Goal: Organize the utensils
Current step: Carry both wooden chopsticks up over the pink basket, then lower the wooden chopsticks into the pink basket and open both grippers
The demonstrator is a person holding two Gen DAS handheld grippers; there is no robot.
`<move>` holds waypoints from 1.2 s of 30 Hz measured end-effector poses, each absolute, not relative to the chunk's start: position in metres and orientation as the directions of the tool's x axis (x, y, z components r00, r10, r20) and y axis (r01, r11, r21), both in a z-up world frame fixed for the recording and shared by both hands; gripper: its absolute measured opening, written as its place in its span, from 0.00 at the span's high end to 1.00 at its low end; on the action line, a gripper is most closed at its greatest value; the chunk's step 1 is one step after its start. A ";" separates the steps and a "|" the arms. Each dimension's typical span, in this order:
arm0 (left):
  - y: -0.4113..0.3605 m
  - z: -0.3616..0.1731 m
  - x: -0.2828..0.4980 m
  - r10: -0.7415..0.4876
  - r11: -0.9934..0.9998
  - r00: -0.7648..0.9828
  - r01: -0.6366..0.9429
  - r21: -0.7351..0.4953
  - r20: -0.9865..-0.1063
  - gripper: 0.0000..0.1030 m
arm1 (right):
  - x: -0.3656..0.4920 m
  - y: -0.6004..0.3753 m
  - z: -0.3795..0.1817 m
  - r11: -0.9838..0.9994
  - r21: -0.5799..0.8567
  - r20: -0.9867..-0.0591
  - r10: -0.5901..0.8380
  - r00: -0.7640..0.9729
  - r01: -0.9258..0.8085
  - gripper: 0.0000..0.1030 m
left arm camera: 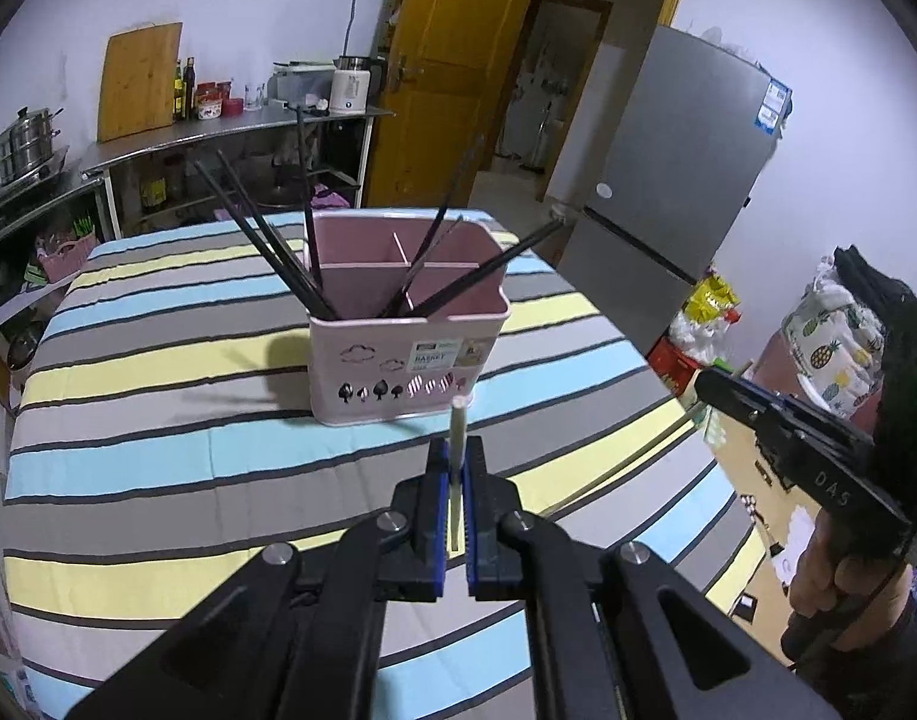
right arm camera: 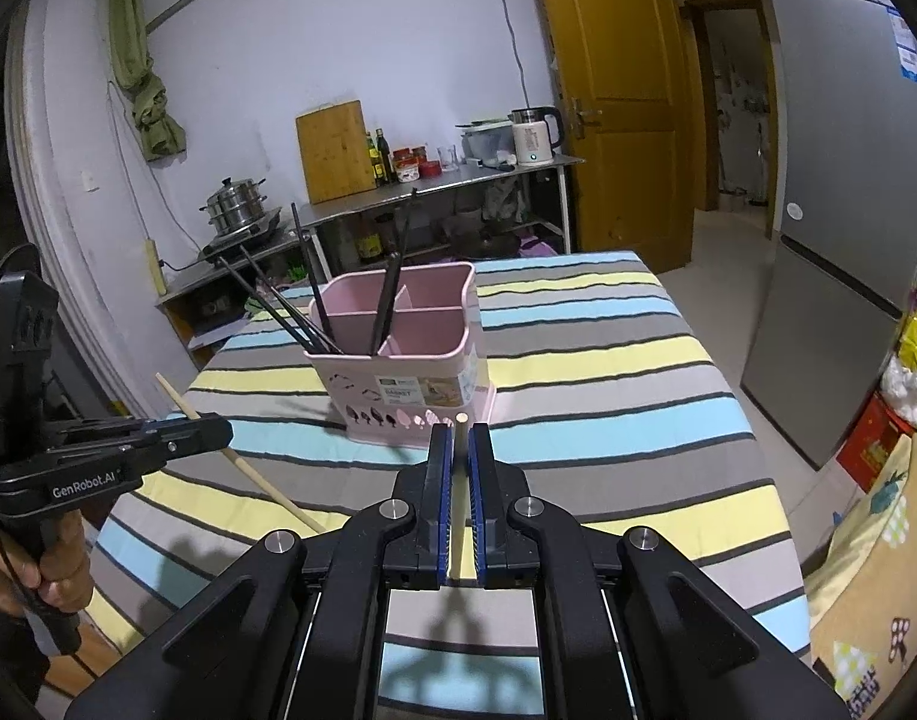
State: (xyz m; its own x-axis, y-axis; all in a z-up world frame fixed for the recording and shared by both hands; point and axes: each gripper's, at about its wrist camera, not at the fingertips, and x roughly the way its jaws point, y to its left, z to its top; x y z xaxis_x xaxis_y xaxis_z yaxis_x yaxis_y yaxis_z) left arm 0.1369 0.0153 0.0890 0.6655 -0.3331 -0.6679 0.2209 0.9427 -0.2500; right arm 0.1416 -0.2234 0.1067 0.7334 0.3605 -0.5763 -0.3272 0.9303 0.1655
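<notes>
Gripping pale wooden chopstick [left arm camera: 457,450], left gripper [left arm camera: 456,462] jaws clamped narrow; right gripper [right arm camera: 460,450] likewise holds second pale chopstick [right arm camera: 460,480]. Pink divided plastic basket [left arm camera: 407,354] just ahead of jaws on striped tabletop [left arm camera: 158,360]. Sticks light, stiff, smooth; likely to pivot, best pinched mid-shaft.

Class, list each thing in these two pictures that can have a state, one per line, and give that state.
Left tool: shut on a pale wooden chopstick.
Right tool: shut on a second pale chopstick.
Pink utensil basket: upright on the striped tablecloth, divided into compartments.
Black chopsticks: standing tilted in the basket.
Yellow door: open.
Fridge: doors closed.
</notes>
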 end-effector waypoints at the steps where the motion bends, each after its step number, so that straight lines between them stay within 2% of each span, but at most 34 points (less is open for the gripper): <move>1: 0.017 0.091 0.137 -0.335 0.942 0.669 0.219 -0.254 -0.663 0.96 | 0.141 -0.223 0.108 0.930 0.165 -0.572 0.362 0.736 -0.329 0.95; 7: 0.033 0.106 0.141 -0.338 0.938 0.695 0.197 -0.284 -0.635 0.96 | 0.146 -0.222 0.121 0.921 0.200 -0.540 0.388 0.747 -0.334 0.95; 24: 0.075 0.171 0.182 -0.291 0.939 0.796 0.131 -0.319 -0.530 0.96 | 0.180 -0.191 0.186 0.888 0.256 -0.362 0.455 0.814 -0.382 0.95; 36: 0.074 0.155 0.228 -0.282 0.938 0.791 0.108 -0.329 -0.544 0.96 | 0.226 -0.162 0.175 0.887 0.283 -0.342 0.449 0.826 -0.365 0.95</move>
